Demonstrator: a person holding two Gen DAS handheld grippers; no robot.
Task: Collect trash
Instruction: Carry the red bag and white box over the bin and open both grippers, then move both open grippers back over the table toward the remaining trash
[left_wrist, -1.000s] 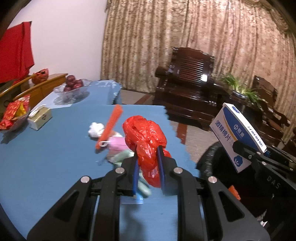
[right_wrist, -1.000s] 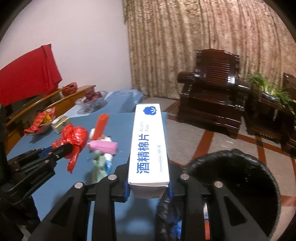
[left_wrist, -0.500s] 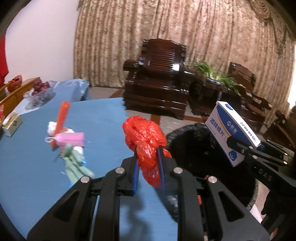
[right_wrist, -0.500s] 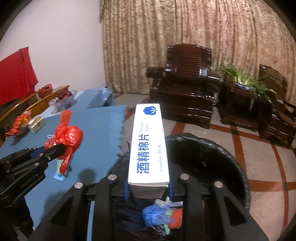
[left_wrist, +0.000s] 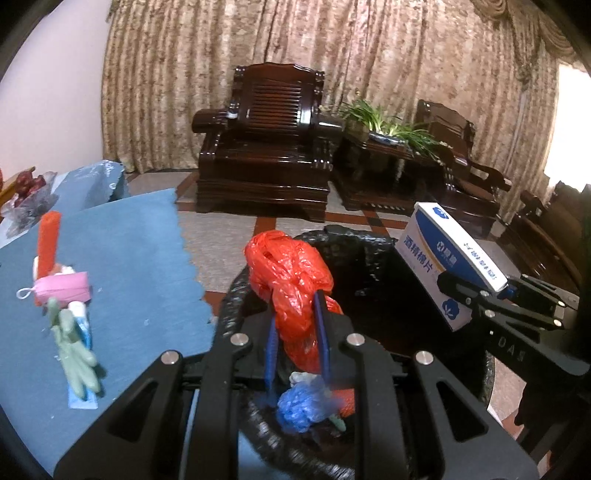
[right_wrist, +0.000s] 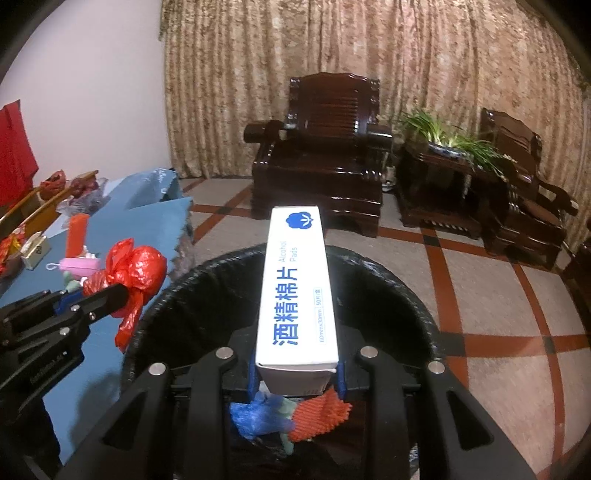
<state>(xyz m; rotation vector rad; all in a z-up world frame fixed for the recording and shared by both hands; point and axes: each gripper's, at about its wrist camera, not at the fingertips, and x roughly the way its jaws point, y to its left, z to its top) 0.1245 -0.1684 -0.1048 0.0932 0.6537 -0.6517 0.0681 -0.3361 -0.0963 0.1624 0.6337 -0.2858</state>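
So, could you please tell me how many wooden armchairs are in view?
2: one armchair stands centred before the curtain, the second armchair at the right beyond the plant table. More may lie outside the frame.

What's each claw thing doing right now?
Left gripper: closed on the red plastic bag.
Right gripper: closed on the alcohol pads box.

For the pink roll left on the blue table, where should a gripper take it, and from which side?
Grip the pink roll across its middle, coming down from above. It lies on its side on the blue table, so its long sides face the fingers; the orange stick and green glove crowd both long sides.
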